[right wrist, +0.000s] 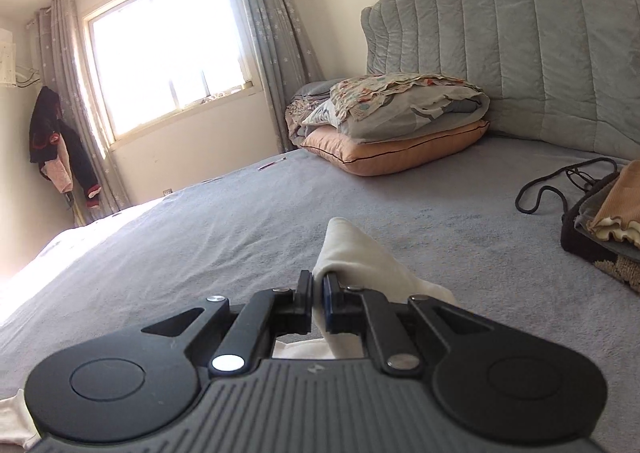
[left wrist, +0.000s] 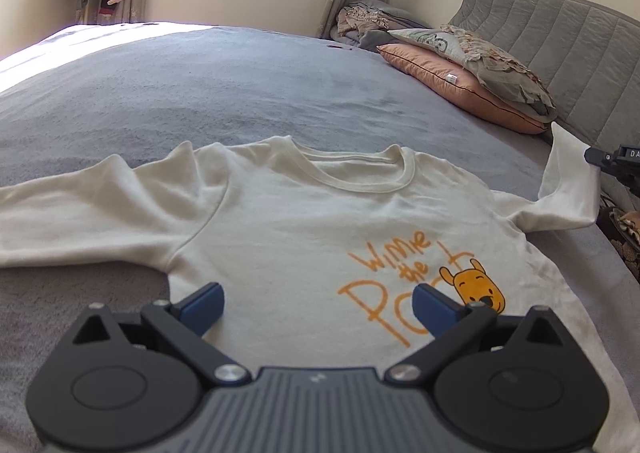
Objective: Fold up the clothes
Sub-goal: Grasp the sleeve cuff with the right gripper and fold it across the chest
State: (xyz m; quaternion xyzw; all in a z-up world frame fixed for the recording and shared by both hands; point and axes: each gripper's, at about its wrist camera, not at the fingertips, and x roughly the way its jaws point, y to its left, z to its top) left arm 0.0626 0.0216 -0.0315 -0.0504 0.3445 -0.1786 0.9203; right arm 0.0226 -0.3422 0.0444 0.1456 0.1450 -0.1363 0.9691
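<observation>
Left tongs (left wrist: 318,303) apart above cream sweatshirt (left wrist: 280,237) on bed (left wrist: 240,93); right tongs (right wrist: 318,293) clamped on its lifted sleeve (right wrist: 352,249).

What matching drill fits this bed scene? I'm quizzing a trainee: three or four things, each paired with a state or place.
Things:
1. left tool
2. right tool
3. shirt
4. peach pillow

States or places:
A. under a folded quilt
B. shut on a sleeve
C. open above the shirt's print
D. spread face up on the bed

Pairs: 1-C, 2-B, 3-D, 4-A
</observation>
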